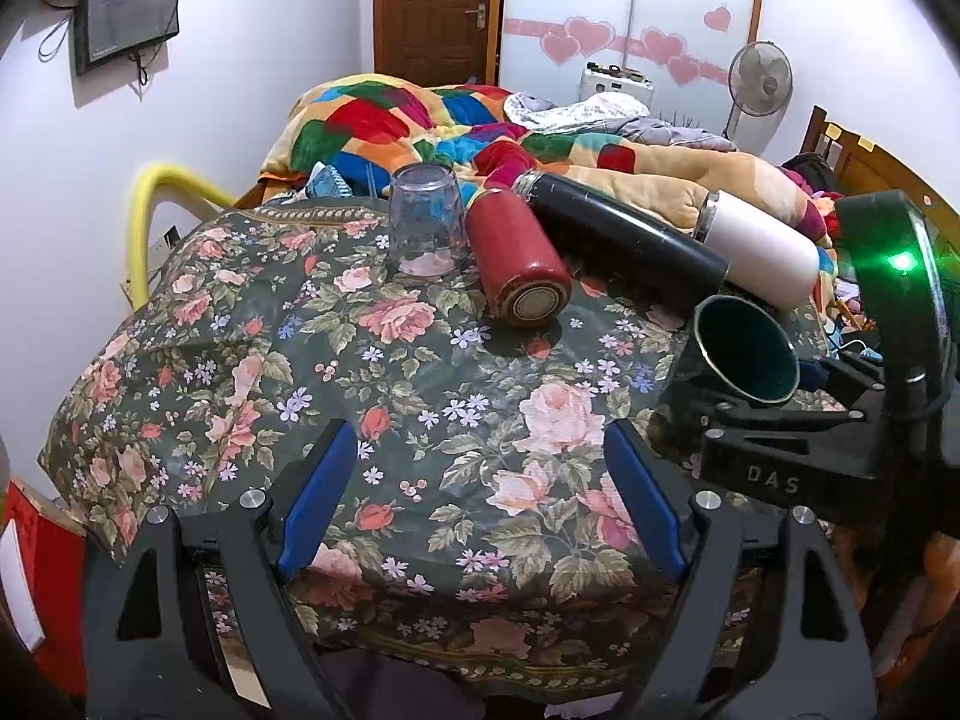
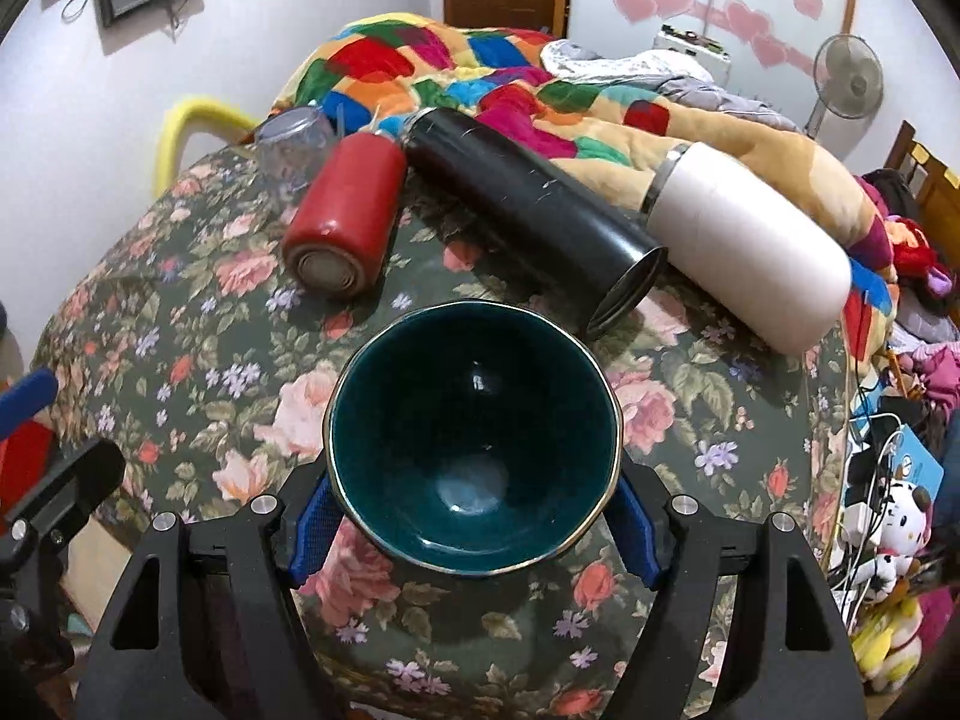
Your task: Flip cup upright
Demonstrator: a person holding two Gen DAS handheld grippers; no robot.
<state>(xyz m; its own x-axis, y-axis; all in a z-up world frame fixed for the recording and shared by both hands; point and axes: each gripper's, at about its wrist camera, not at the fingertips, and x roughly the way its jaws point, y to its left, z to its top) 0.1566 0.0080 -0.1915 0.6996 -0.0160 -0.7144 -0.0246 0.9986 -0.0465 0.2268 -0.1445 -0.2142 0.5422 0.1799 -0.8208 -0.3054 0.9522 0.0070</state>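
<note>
My right gripper [image 2: 474,531] is shut on a dark teal cup [image 2: 474,438] with a gold rim, its mouth facing the camera, held above the floral cloth. In the left wrist view the same cup [image 1: 747,351] sits at the right in the right gripper [image 1: 774,414], mouth tilted toward the left. My left gripper [image 1: 480,492] is open and empty over the near part of the table. A clear glass [image 1: 426,219] stands upside down at the far side; it also shows in the right wrist view [image 2: 294,141].
A red flask [image 1: 519,258], a black flask [image 1: 624,234] and a white flask [image 1: 759,246] lie on their sides across the far half of the floral-clothed table [image 1: 300,360]. A bed with a colourful quilt [image 1: 420,120] lies behind. Clutter and cables [image 2: 882,480] lie right.
</note>
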